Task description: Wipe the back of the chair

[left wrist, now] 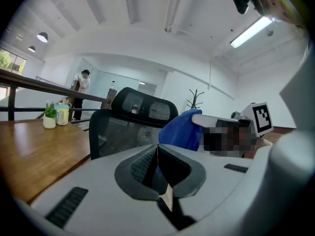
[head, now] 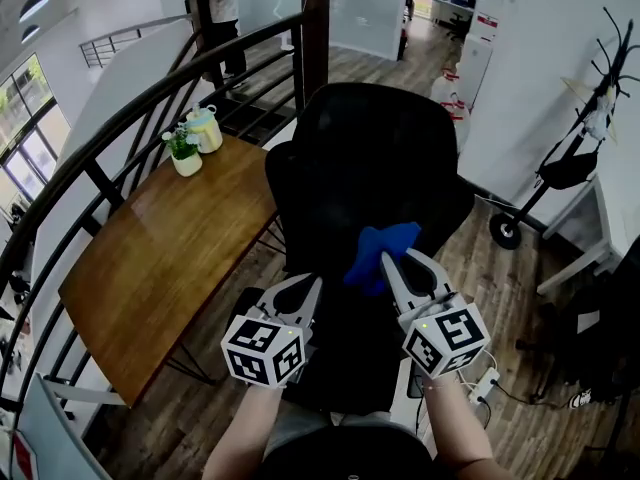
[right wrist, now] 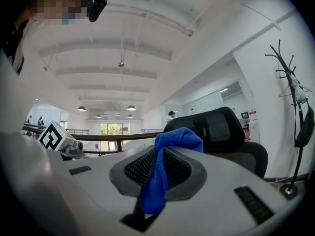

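An open-plan office with a plank wood floor [head: 196,414] and white walls [head: 540,78], seen from above. A black curved railing [head: 110,128] runs along the left side, and a long wooden table [head: 165,258] stands just inside it. A small potted plant [head: 184,151] and a pale jug [head: 206,129] sit side by side at the table's far end. A person [head: 221,3] stands by the railing in the background, well apart from the work. A black coat stand [head: 604,73] rises against the right wall.

The black mesh office chair [head: 370,173] fills the centre, just beside the table's right edge, directly ahead of both grippers. The right gripper [head: 400,258] has its jaws clamped on a blue cloth [head: 378,252], which bunches above the jaw tips and hangs down between them; the cloth lies over the chair's dark mesh, though whether it touches cannot be told. The left gripper [head: 312,288] hovers next to it on the left, low in front of the chair, its jaws pressed together with nothing between them.
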`<move>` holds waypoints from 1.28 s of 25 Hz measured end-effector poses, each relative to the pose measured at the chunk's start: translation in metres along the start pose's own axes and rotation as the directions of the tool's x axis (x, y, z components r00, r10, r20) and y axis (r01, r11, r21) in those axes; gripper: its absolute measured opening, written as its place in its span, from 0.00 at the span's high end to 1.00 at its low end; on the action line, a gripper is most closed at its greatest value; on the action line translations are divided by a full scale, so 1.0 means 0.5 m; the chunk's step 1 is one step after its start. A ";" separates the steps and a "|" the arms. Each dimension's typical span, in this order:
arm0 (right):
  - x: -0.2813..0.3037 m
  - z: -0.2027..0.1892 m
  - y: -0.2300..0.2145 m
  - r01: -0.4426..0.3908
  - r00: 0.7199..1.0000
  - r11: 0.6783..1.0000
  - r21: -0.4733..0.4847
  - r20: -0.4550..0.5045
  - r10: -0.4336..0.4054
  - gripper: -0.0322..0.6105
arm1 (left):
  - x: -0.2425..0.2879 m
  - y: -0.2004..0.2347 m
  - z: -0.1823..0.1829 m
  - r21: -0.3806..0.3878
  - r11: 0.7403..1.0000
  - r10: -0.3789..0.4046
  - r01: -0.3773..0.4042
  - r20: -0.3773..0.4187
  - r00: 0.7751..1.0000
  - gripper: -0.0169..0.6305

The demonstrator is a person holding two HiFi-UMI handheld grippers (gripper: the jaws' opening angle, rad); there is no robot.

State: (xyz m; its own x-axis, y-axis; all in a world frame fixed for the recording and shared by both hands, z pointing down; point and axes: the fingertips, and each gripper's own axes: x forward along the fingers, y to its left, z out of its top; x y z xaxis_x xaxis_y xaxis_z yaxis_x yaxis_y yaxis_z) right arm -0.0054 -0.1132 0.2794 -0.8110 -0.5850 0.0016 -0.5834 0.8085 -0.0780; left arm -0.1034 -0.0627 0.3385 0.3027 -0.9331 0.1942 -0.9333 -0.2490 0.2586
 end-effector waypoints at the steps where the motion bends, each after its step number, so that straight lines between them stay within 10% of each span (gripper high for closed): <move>1: 0.017 0.008 -0.003 0.004 1.000 1.000 -0.008 0.004 -0.004 0.86 | 0.009 0.012 0.013 0.007 1.000 -0.007 0.007 0.004 1.000 0.95; 23: 0.348 0.236 -0.036 0.034 0.983 0.991 -0.128 0.183 -0.010 0.86 | 0.187 0.180 0.285 0.075 0.989 -0.135 0.125 0.149 0.980 0.95; 32: 0.460 0.220 -0.055 0.044 0.990 0.985 -0.167 0.136 -0.021 0.86 | 0.220 0.229 0.273 0.109 0.982 -0.167 0.158 0.089 0.982 0.95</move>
State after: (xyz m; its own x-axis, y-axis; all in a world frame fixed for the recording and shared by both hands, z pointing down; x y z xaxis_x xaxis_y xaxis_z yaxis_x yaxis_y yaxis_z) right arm -0.1711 -0.2769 0.1721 -0.7847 -0.6055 -0.1328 -0.6179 0.7811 0.0898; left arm -0.2031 -0.2293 0.2603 0.4364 -0.8975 0.0637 -0.8893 -0.4196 0.1817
